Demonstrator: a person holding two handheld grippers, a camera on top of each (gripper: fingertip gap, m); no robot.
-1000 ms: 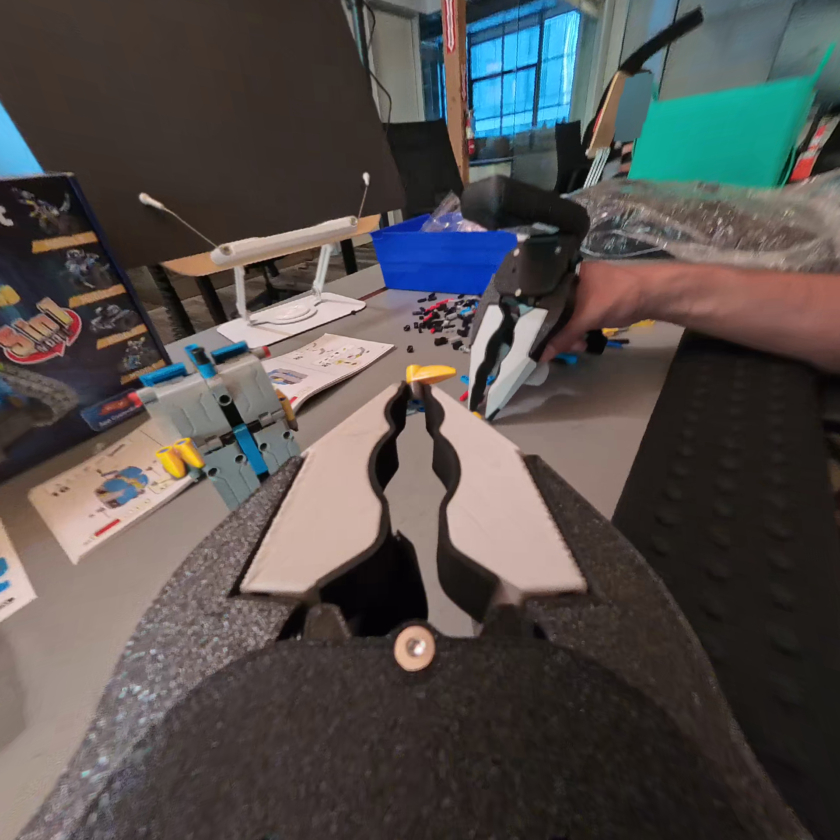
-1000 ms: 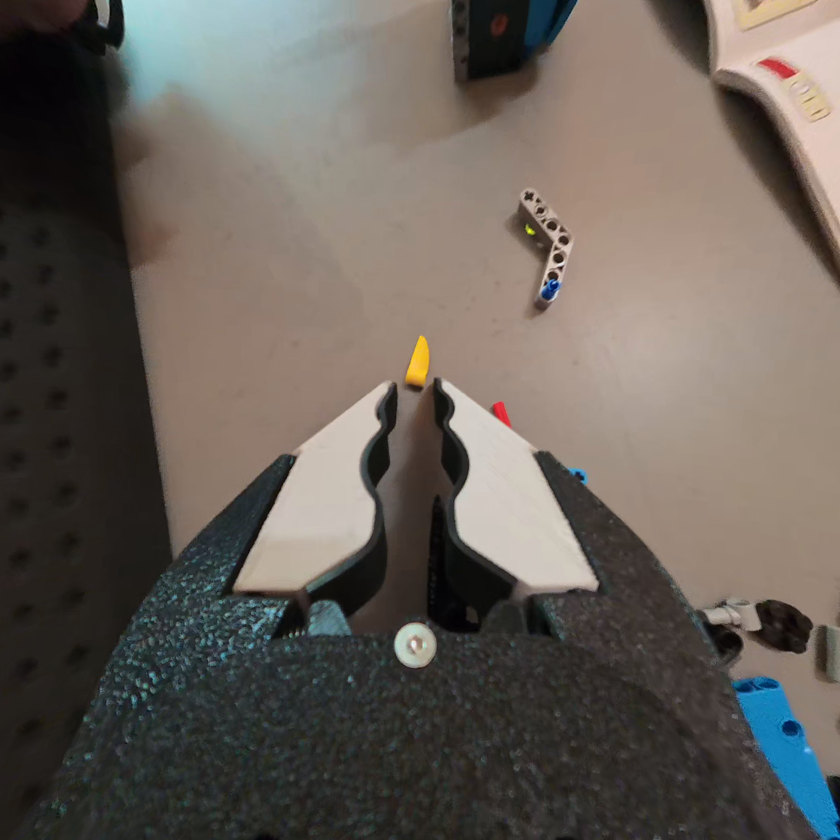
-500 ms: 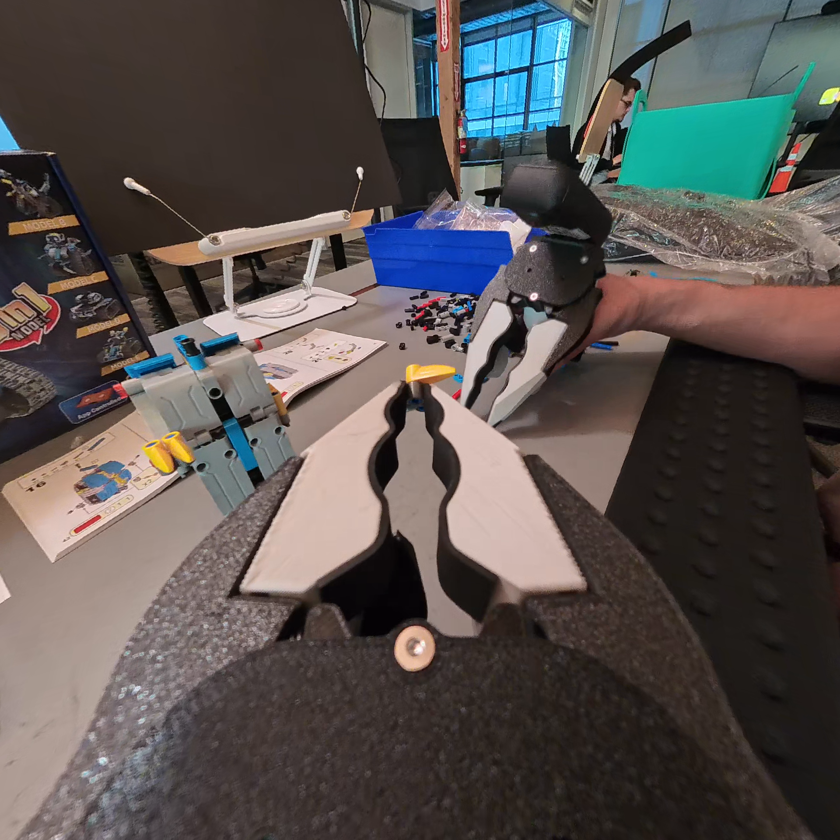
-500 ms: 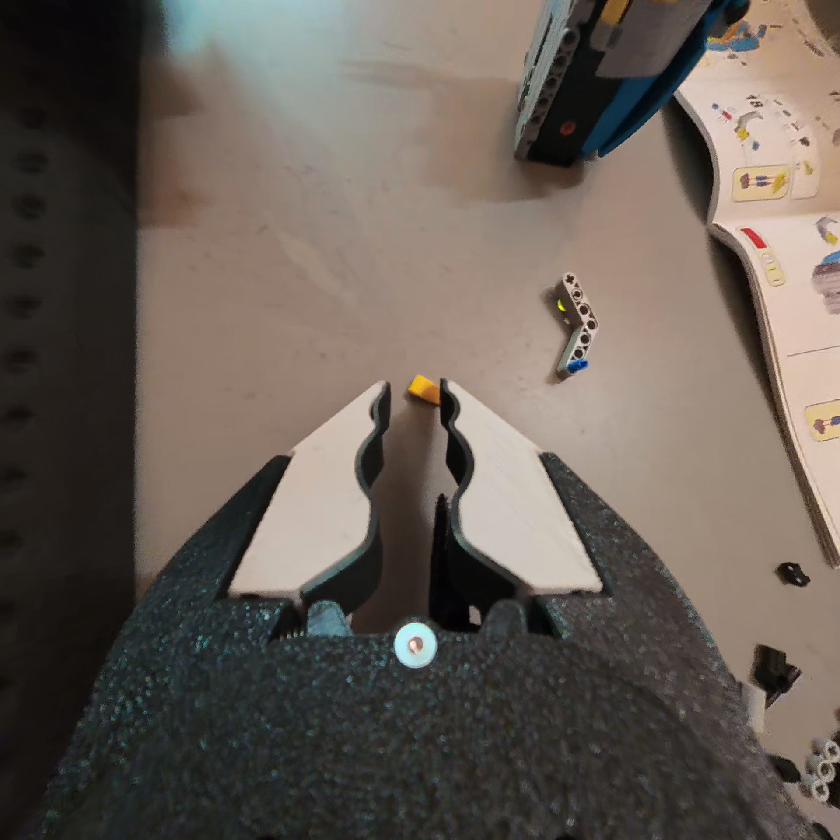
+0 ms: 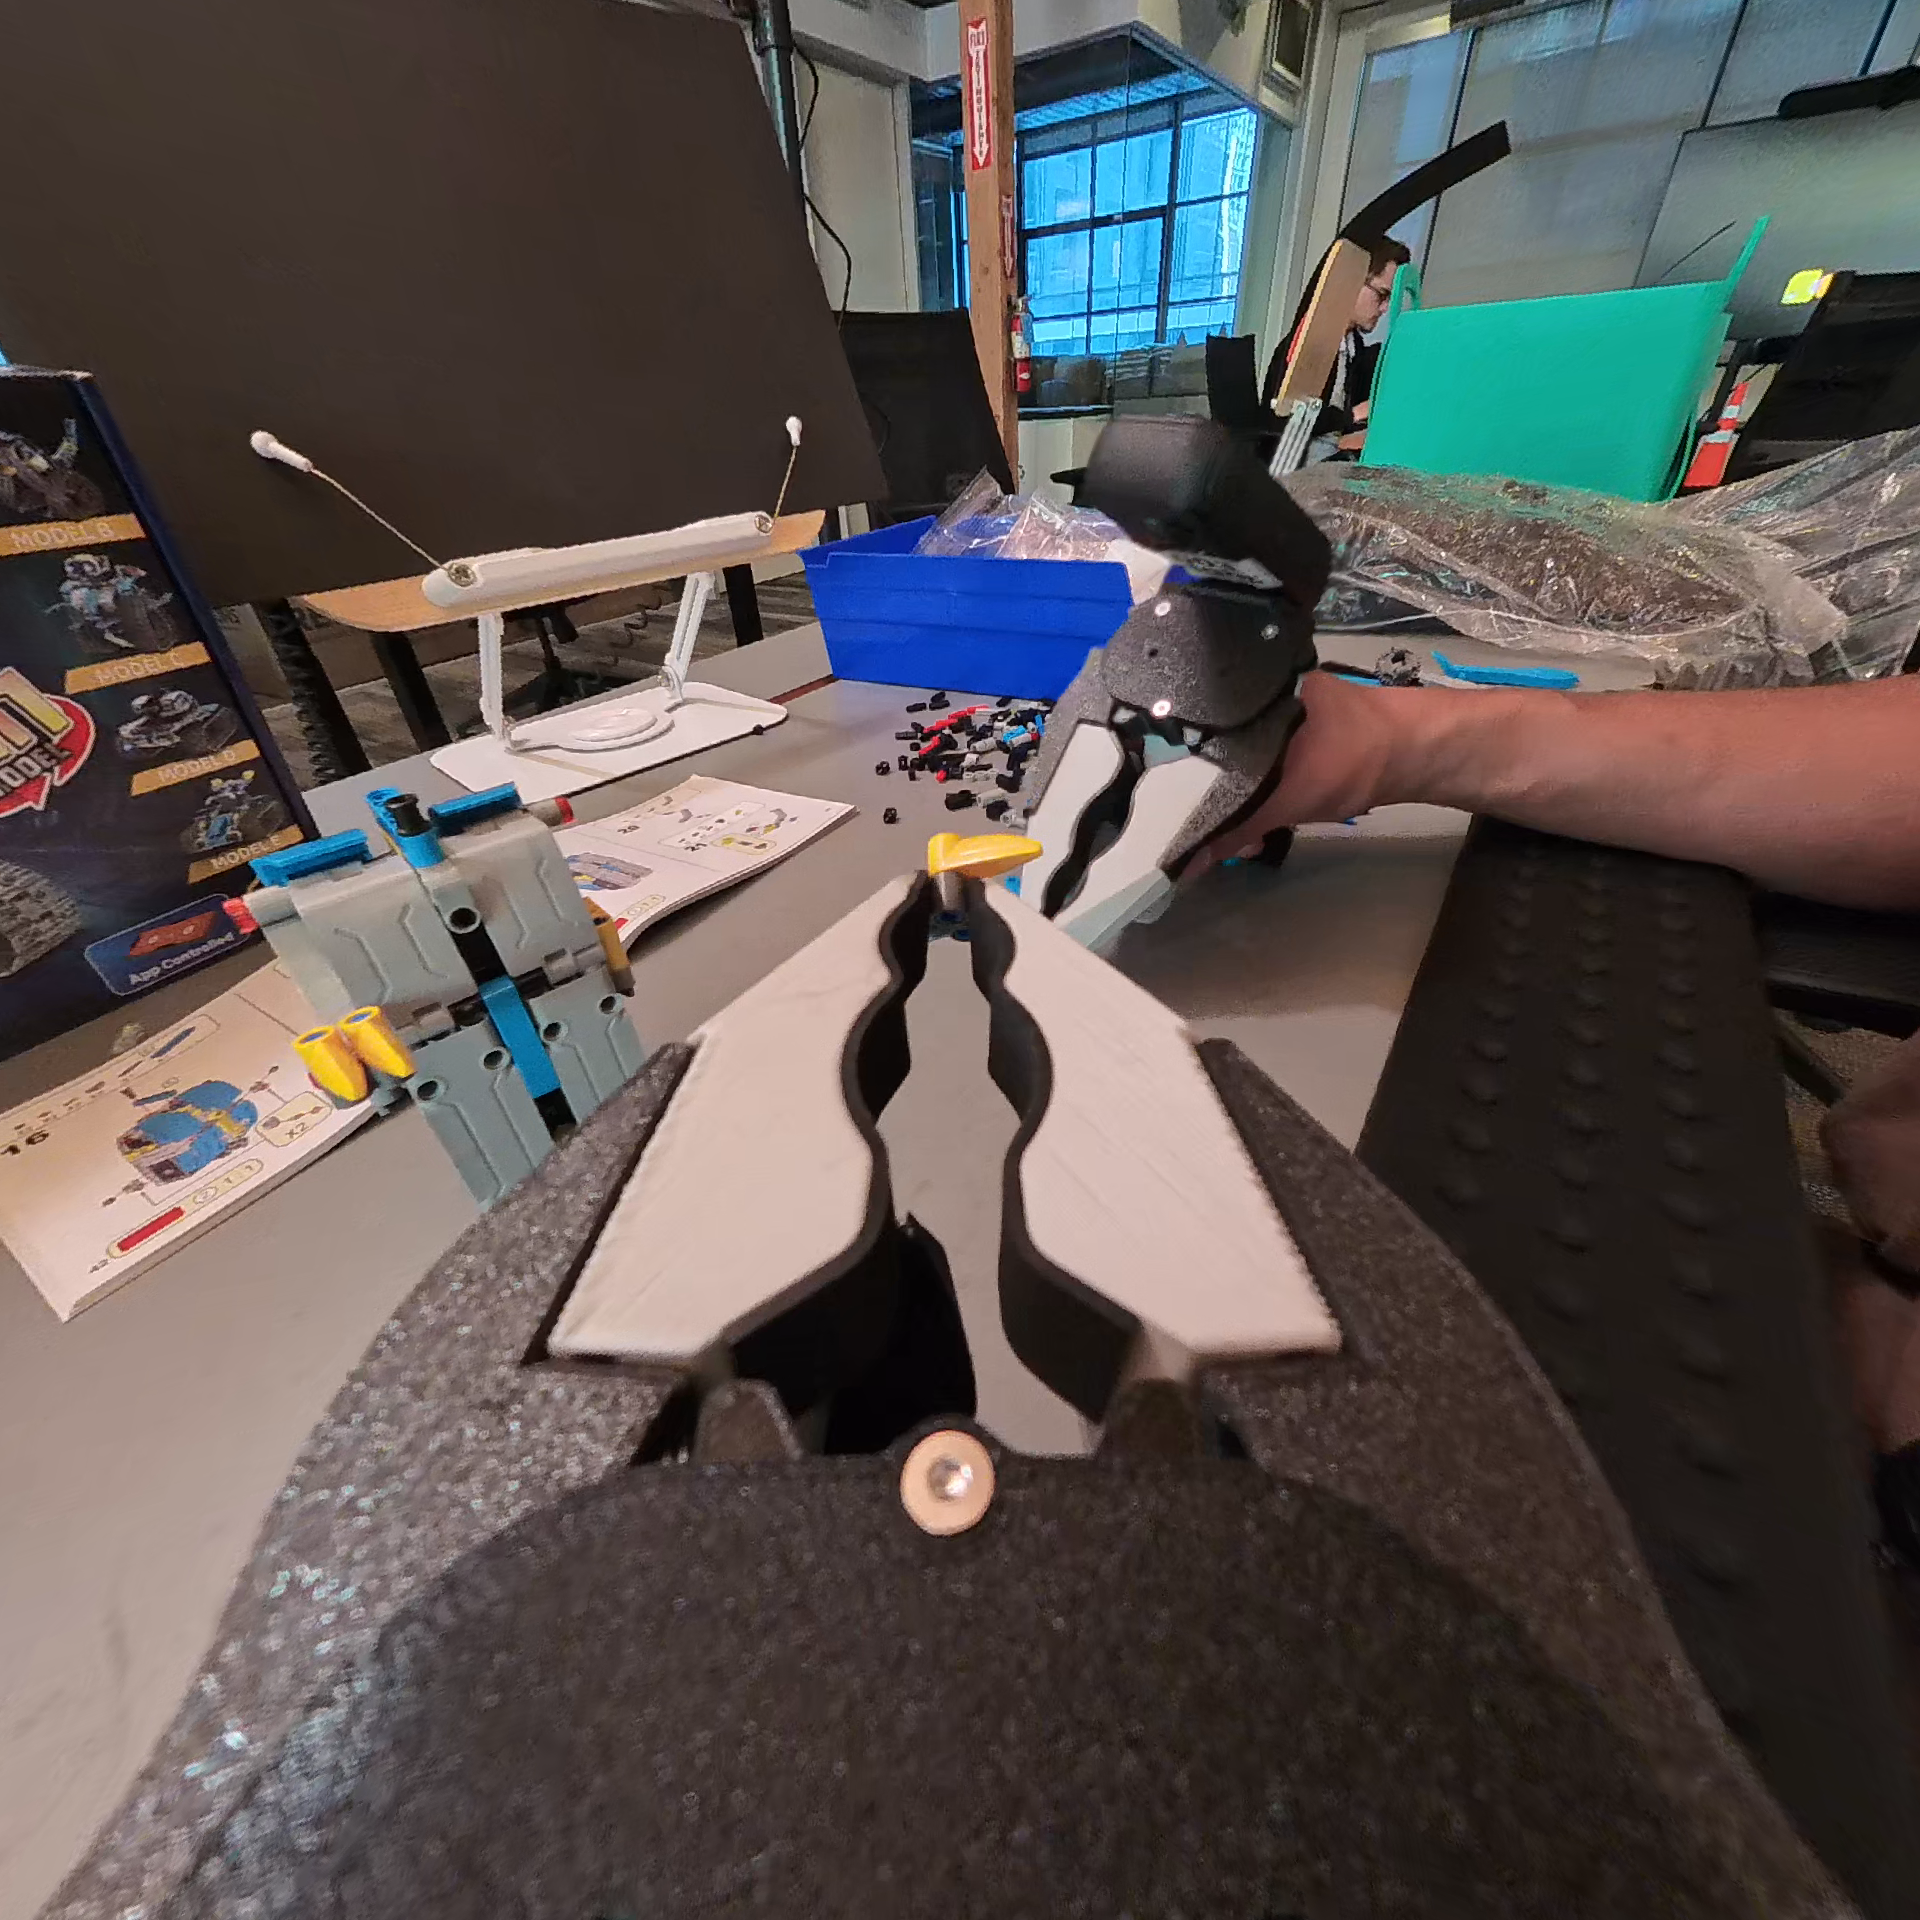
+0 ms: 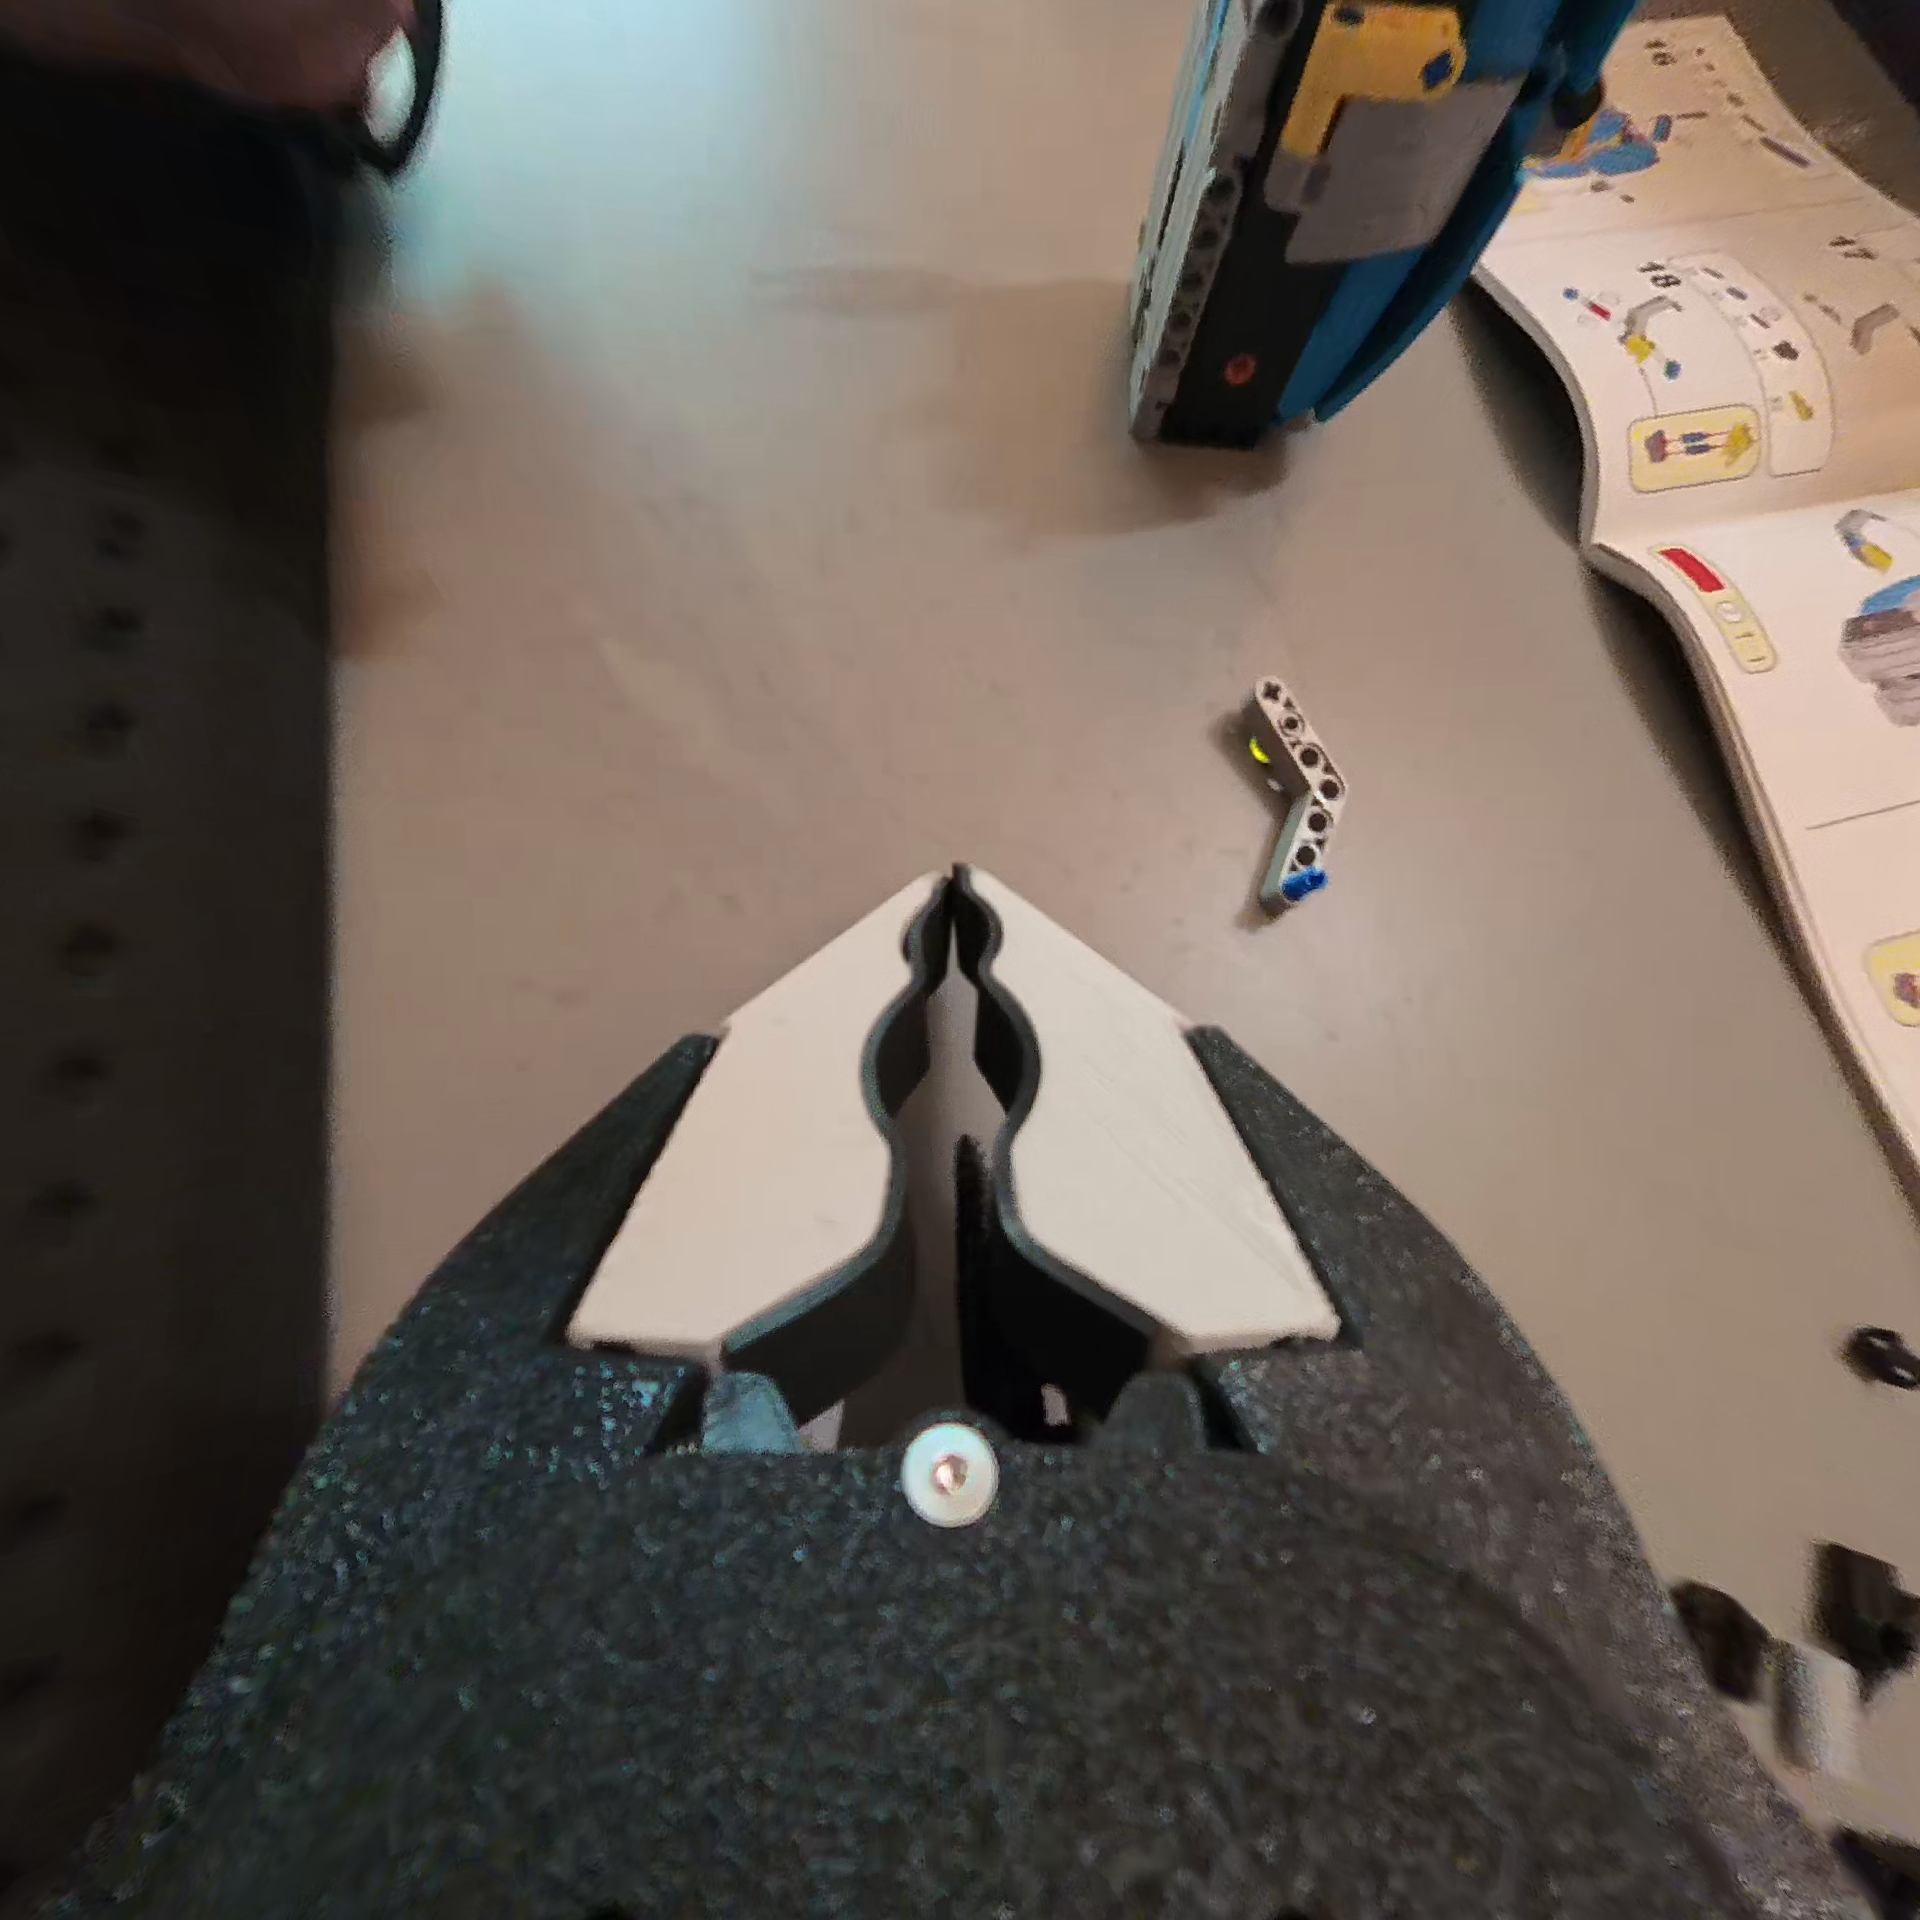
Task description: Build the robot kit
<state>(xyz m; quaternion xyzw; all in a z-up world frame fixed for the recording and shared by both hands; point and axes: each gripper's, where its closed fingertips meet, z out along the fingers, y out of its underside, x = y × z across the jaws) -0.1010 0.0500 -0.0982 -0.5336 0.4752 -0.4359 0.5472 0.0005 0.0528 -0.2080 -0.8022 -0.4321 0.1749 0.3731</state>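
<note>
Now left tool [image 5: 951, 902] grips yellow piece [image 5: 980, 854] at tips; right tool [image 6: 956, 881] closed nearby.

1. right gripper [image 6: 954, 878]: tips pressed together above the grey table [image 6: 727, 582].
2. bent grey beam [image 6: 1294, 795] lies just right of the tips.
3. blue-grey model [image 6: 1340, 208] stands beyond the beam.
4. booklet [image 6: 1766, 582] lies right of the beam.

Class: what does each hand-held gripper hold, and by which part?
Left hand-held gripper pinches a small yellow-topped piece by its grey stem. Right hand-held gripper is shut, tips together; nothing shows between them.
</note>
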